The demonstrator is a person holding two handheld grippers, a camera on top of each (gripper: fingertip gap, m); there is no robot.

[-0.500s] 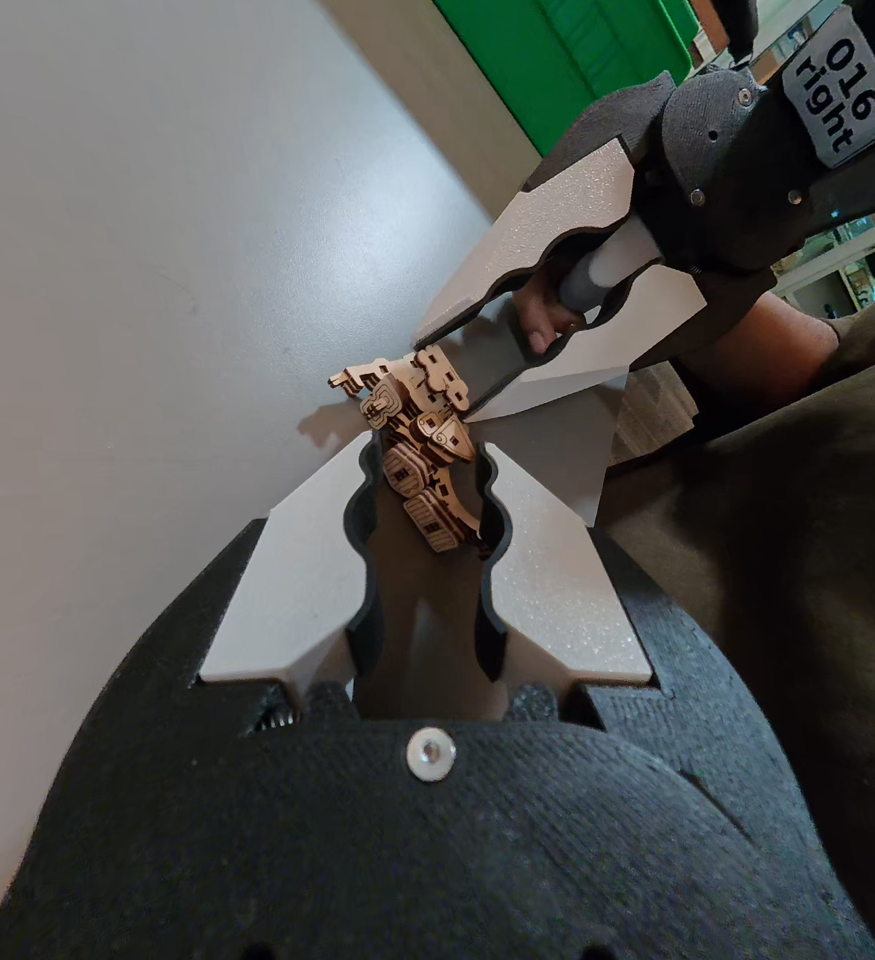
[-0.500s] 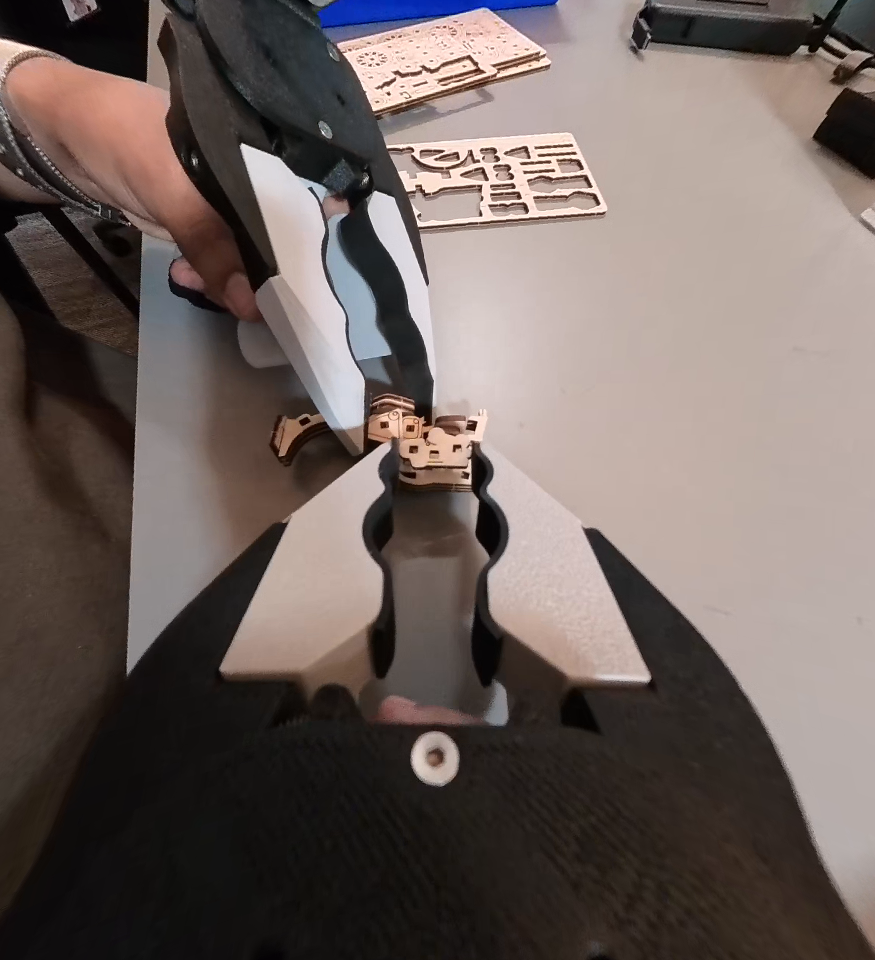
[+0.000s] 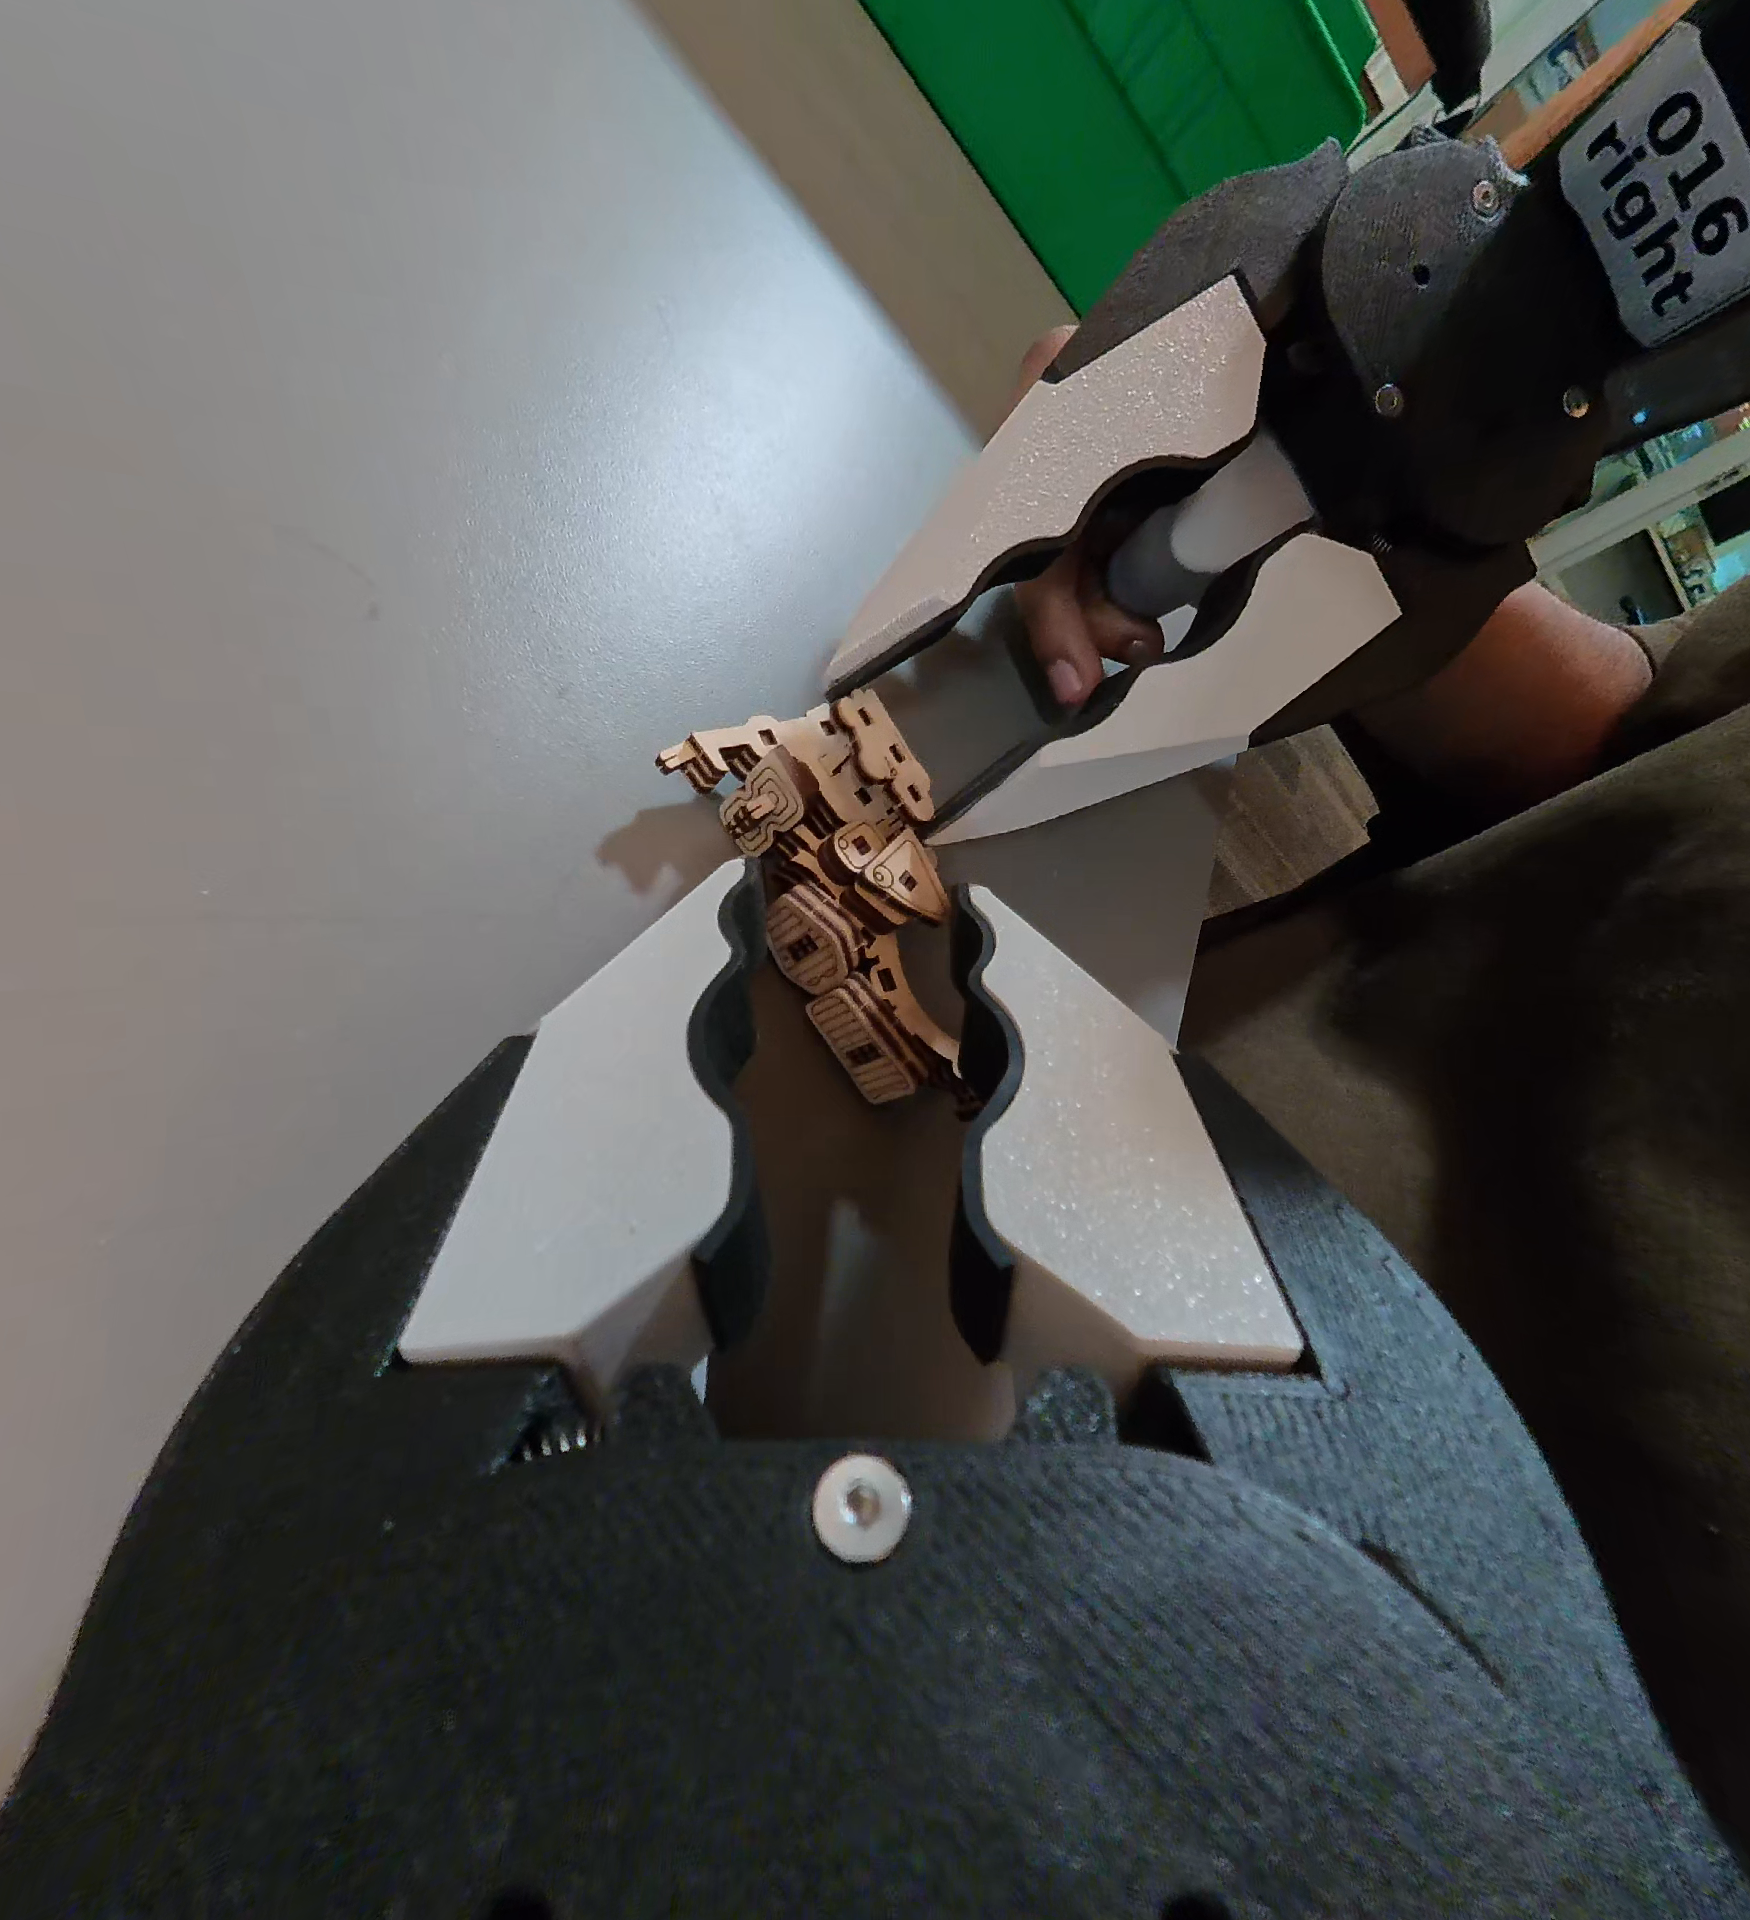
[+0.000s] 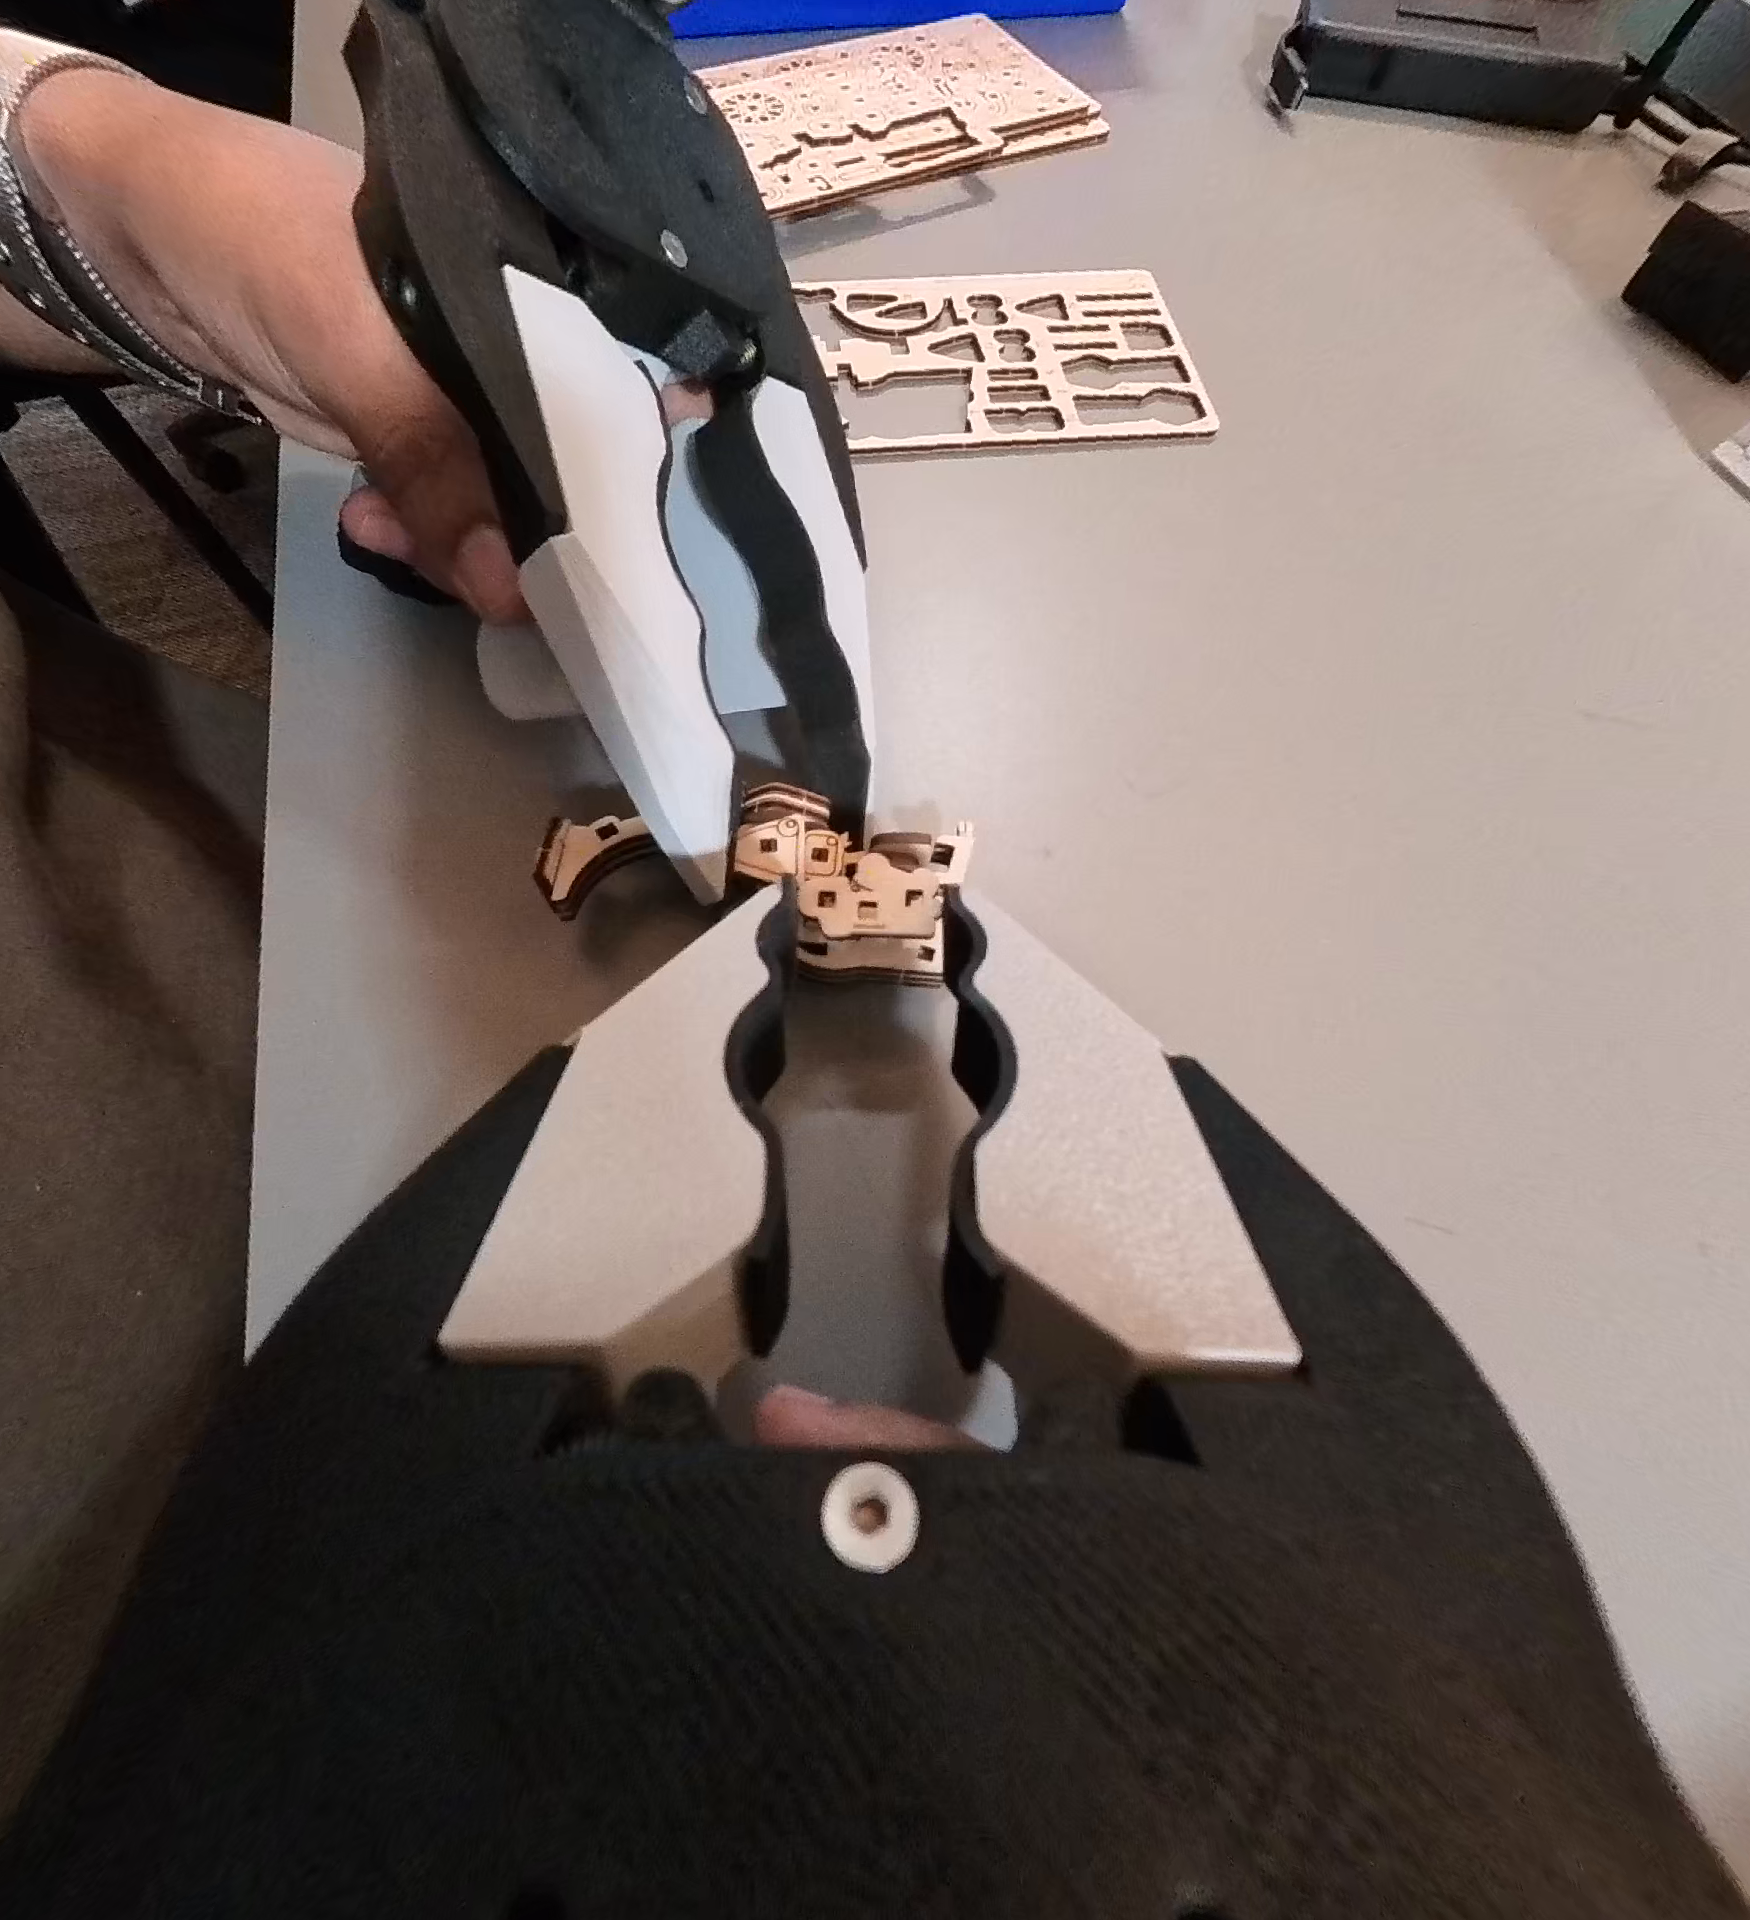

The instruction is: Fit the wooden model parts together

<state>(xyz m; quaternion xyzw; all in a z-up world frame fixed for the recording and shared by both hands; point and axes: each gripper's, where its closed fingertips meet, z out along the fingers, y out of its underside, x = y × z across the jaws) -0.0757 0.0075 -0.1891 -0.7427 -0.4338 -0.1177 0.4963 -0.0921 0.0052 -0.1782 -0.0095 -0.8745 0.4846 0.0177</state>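
Over a grey counter (image 4: 1370, 831), the left tool (image 3: 850, 904) and right tool (image 4: 866, 914) each clench one end of a pale laser-cut wooden model assembly (image 3: 840, 883). Joining appears under way; next, seat the tabs with a gentle, aligned squeeze.

Two grippers (image 4: 866, 883) (image 4: 788, 800), one wooden model (image 4: 850, 883), one punched sheet (image 4: 1016, 364), one sheet stack (image 4: 912, 125).

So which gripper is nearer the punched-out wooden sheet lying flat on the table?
Left. The left gripper comes in from that side, its body just in front of the punched-out sheet. The right gripper sits nearer the camera, shut on the wooden model.
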